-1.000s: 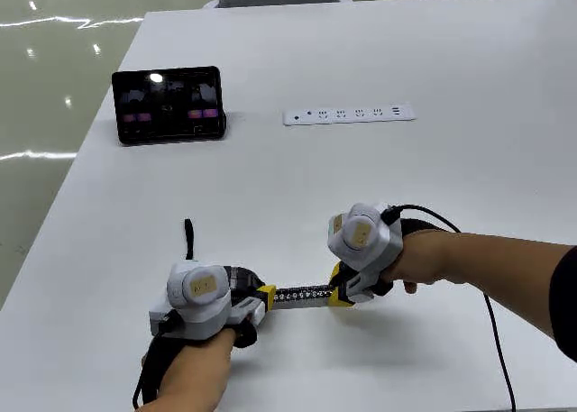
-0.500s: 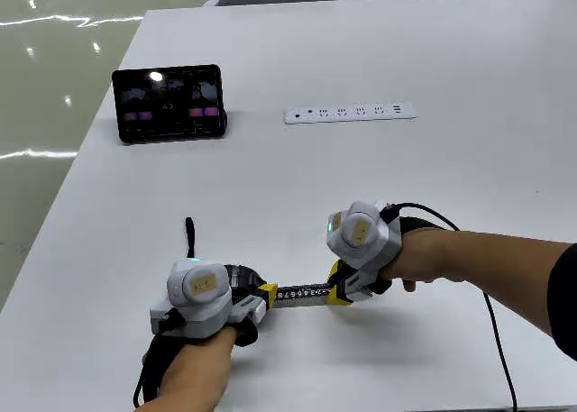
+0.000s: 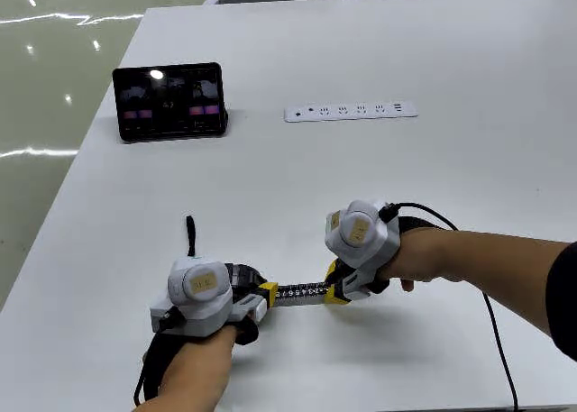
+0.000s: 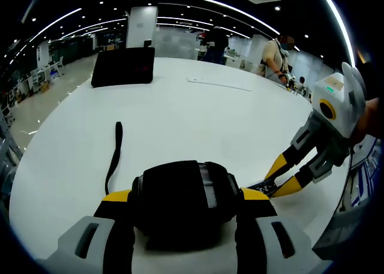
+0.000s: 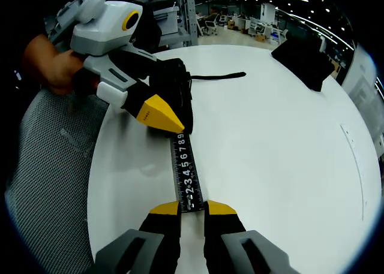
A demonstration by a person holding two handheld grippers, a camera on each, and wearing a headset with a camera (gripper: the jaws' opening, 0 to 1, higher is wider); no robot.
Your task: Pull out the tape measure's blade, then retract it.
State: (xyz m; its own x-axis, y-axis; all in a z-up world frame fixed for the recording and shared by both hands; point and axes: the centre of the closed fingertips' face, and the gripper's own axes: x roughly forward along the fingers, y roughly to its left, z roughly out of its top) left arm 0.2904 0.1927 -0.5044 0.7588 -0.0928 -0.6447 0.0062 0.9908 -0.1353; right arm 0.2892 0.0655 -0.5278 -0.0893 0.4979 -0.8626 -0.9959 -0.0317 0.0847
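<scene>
The black tape measure case (image 3: 242,279) lies on the white table (image 3: 361,169) with my left gripper (image 3: 256,291) shut on it. In the left gripper view the case (image 4: 180,190) sits clamped between the yellow-tipped jaws of my left gripper (image 4: 184,198). A short length of black blade (image 3: 299,292) with white numerals runs from the case to my right gripper (image 3: 332,293), which is shut on the blade's end. In the right gripper view the blade (image 5: 185,175) leads from my right gripper (image 5: 192,209) up to the case (image 5: 175,85). The case's wrist strap (image 3: 189,236) trails on the table.
A dark tablet (image 3: 169,102) stands at the back left, near the table's left edge. A white power strip (image 3: 350,113) lies farther back in the middle. A black cable (image 3: 491,326) hangs from the right gripper across the forearm. People stand far off in the left gripper view.
My right gripper has edged slightly left toward the case, so a little less blade is out. The left gripper and case have stayed put.
</scene>
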